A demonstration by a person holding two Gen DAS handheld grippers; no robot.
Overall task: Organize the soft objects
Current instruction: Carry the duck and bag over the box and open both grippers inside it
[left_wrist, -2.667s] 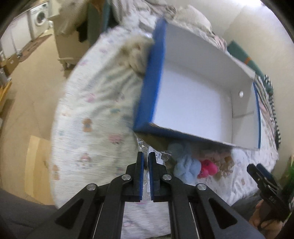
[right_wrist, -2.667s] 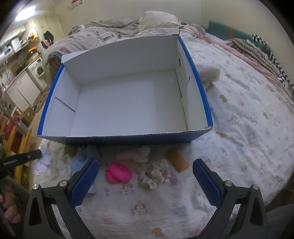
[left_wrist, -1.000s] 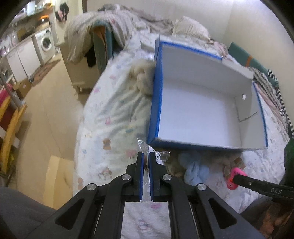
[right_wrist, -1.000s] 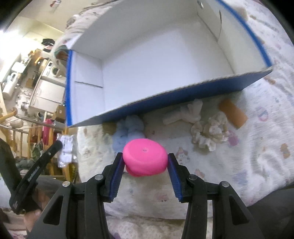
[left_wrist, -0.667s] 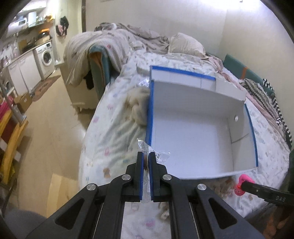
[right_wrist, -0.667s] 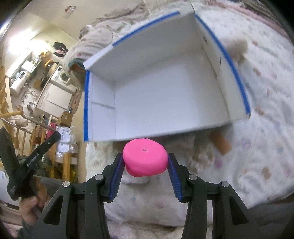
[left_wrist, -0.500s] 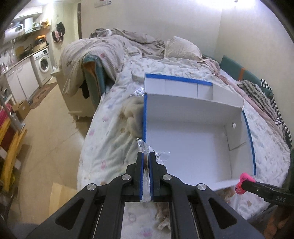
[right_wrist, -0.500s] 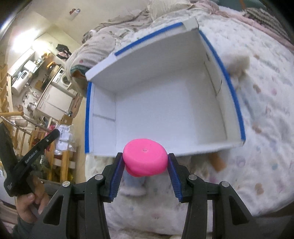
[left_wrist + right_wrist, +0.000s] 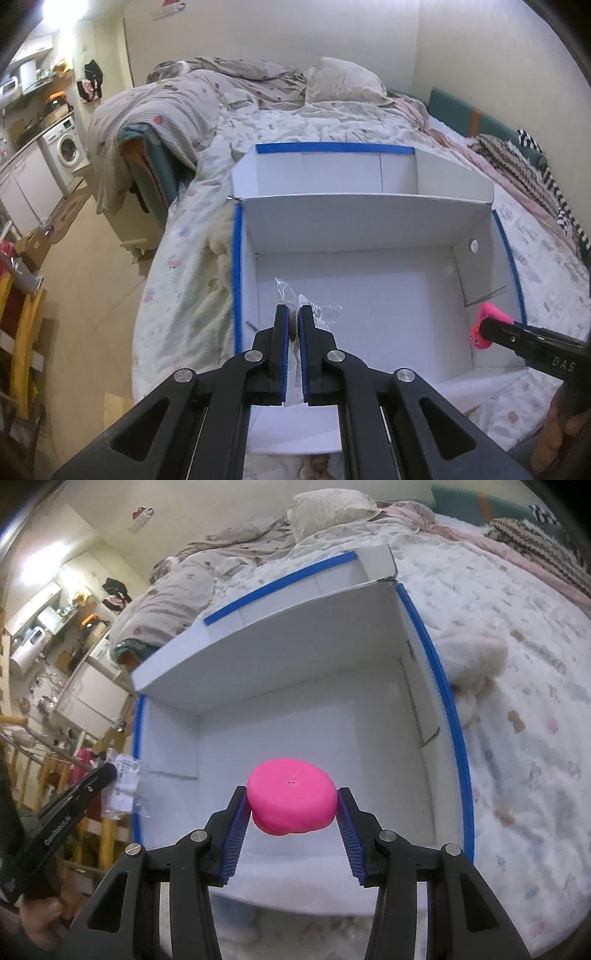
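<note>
A white box with blue edges (image 9: 369,218) (image 9: 295,627) lies open on the bed. My left gripper (image 9: 294,317) is shut on a clear plastic packet (image 9: 314,308) and holds it above the box's near left corner; the packet also shows in the right wrist view (image 9: 123,779). My right gripper (image 9: 291,797) is shut on a pink soft toy (image 9: 291,794) and holds it above the box's near edge. The toy also shows in the left wrist view (image 9: 487,321) at the box's right wall.
A fluffy cream plush (image 9: 476,657) lies on the bed right of the box, another (image 9: 221,243) at its left side. Pillows and rumpled blankets (image 9: 258,85) lie behind. The bed edge drops to the floor (image 9: 92,277) at left.
Both grippers have risen and moved forward over the box with their loads. The small toys on the bed in front of the box have dropped out of sight.
</note>
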